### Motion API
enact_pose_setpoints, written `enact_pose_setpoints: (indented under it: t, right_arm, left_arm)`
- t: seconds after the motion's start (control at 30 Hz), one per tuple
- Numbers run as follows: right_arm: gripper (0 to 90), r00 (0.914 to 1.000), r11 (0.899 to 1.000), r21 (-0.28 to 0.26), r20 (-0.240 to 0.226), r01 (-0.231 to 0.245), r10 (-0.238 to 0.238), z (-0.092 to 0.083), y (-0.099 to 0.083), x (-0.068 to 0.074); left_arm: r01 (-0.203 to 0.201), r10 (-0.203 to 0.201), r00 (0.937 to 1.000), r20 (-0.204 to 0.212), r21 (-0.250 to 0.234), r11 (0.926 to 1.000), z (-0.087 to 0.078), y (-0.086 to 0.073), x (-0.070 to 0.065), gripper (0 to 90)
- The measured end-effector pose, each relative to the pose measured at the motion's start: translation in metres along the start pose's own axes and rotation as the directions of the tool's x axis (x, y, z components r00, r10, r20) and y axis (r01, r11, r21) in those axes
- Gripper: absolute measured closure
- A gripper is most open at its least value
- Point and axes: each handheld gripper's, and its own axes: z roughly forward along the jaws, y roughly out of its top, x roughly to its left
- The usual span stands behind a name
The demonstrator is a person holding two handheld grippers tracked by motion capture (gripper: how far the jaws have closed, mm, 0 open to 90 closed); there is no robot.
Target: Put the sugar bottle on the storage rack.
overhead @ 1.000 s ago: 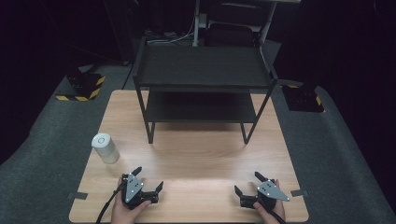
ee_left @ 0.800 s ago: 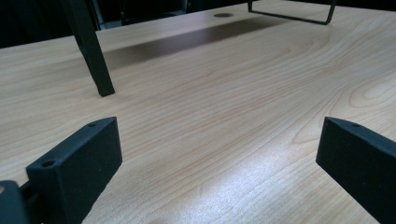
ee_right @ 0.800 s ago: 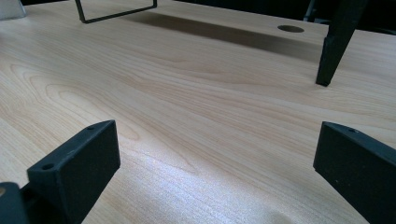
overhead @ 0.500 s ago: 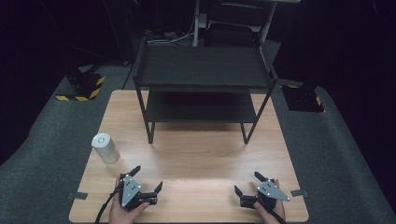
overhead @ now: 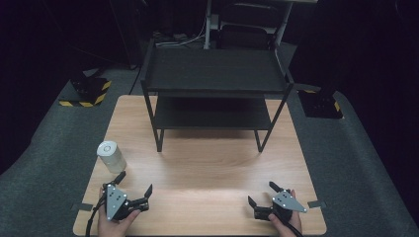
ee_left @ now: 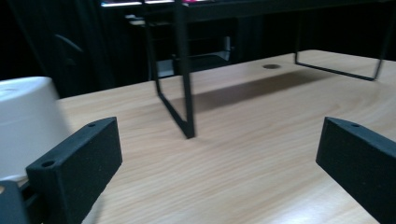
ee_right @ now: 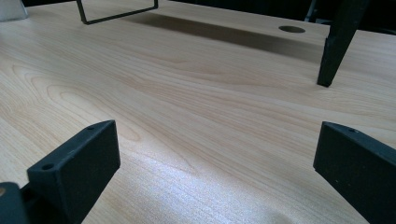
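On one table (overhead: 207, 173): one white canister (overhead: 111, 155), two open claws.

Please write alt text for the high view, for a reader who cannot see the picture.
Two hands hold open tools low over the near edge of a wooden table: the left tool close to a white cylinder-shaped container, the right tool near the right corner. A black two-level metal shelf stands empty at the far side.
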Motion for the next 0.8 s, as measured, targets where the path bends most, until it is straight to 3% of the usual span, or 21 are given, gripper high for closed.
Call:
enact_pose_setpoints:
  t: [0.23,0.37,0.5,0.67,0.8]
  right_arm:
    - [0.0,1.0,1.0,-0.002,0.002,-0.006,0.006,0.0,0.0,0.0]
    - [0.0,1.0,1.0,-0.007,0.002,-0.008,0.008,0.0,-0.001,0.0]
    - [0.0,1.0,1.0,-0.01,0.001,-0.006,0.006,-0.001,-0.002,0.0]
    - [0.0,1.0,1.0,-0.011,-0.001,-0.007,0.007,-0.001,-0.002,-0.001]
    - [0.0,1.0,1.0,-0.011,-0.001,-0.007,0.007,-0.001,-0.002,-0.001]
  left_arm:
    - [0.01,-0.008,0.9966,-0.082,0.03,0.9995,-0.005,0.0,0.012,0.5]
    - [0.045,-0.039,0.9899,-0.137,0.039,0.9982,-0.004,-0.002,0.019,0.5]
    - [0.05,-0.039,0.983,-0.179,0.054,0.9973,0.002,-0.002,0.025,0.5]
    - [0.044,-0.022,0.98,-0.198,0.105,0.9935,0.018,0.001,0.035,0.6]
    - [0.083,-0.06,0.9765,-0.207,0.105,0.991,0.029,-0.001,0.044,0.6]
